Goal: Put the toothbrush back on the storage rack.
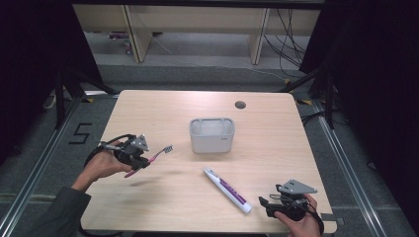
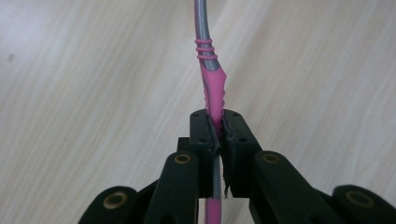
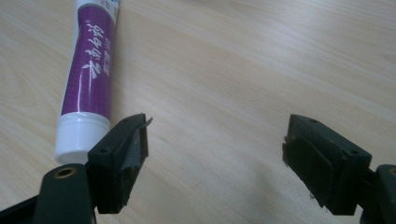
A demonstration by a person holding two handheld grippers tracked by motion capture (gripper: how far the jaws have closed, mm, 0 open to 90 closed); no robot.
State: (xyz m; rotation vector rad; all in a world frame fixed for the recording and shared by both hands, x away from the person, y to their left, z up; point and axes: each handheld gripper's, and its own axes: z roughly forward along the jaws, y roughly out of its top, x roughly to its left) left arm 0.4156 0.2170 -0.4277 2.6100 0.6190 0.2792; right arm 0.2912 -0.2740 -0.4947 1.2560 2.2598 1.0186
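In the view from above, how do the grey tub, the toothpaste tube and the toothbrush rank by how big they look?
1. Grey tub: clearly the bulkiest.
2. and 3. Toothpaste tube and toothbrush: they look about equally long, so I won't rank them; the tube is thicker, but part of the brush is hidden in the left gripper.

light wood table (image 1: 163, 108); grey floor (image 1: 197, 76); black curtains (image 1: 375, 74); pale desks behind (image 1: 197, 22)

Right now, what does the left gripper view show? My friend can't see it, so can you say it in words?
Two black tongs are shut tight on the pink handle of a toothbrush. The handle runs straight up, turning grey past three pink rings. Behind it lies the pale wooden table.
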